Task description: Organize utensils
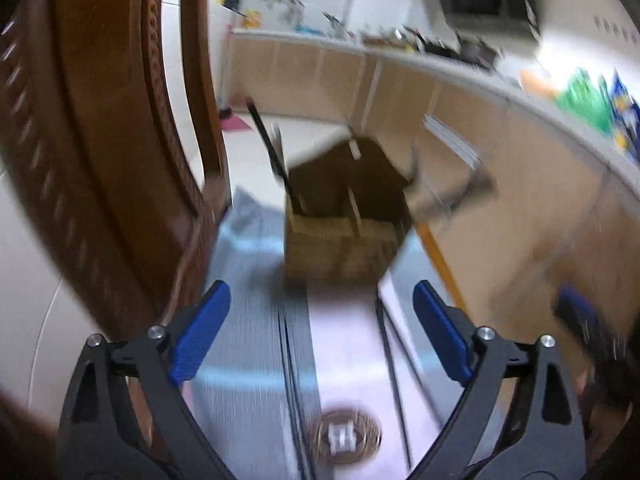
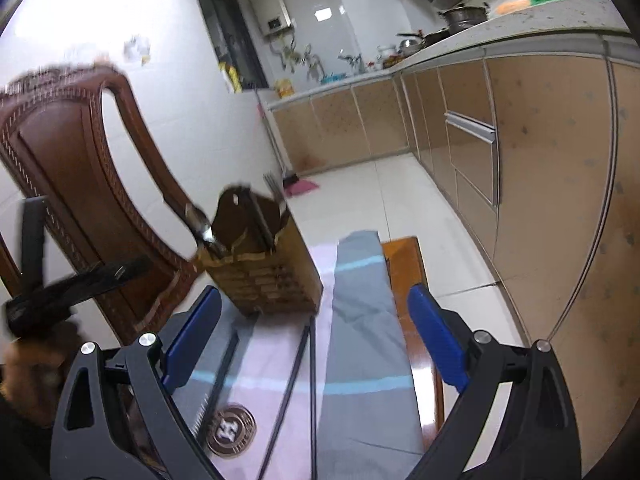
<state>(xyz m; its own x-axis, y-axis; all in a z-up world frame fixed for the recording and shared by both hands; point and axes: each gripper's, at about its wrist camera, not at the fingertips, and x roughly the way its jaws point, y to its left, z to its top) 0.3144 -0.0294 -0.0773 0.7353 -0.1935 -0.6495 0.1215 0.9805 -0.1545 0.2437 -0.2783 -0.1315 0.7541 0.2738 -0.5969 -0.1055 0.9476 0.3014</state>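
The woven utensil holder (image 2: 262, 264) stands on the cloth (image 2: 360, 320) at the far end of the table, ahead and left of the right gripper (image 2: 314, 336), with a spoon (image 2: 200, 222) inside. Black chopsticks (image 2: 296, 376) lie on the cloth between its spread, empty fingers. The left gripper (image 1: 322, 334) is also wide open, facing the holder (image 1: 340, 240). A wooden chair (image 2: 80, 184) stands close on the left; the table edge (image 2: 404, 264) and cabinets (image 2: 520, 152) lie to the right

A letter "H" on the round bronze emblem (image 2: 231, 431).

Wooden table (image 2: 404, 264), striped grey-pink cloth (image 2: 360, 320) over it, woven utensil holder (image 2: 272, 280), loose chopsticks (image 2: 298, 360), round coaster (image 2: 232, 430)
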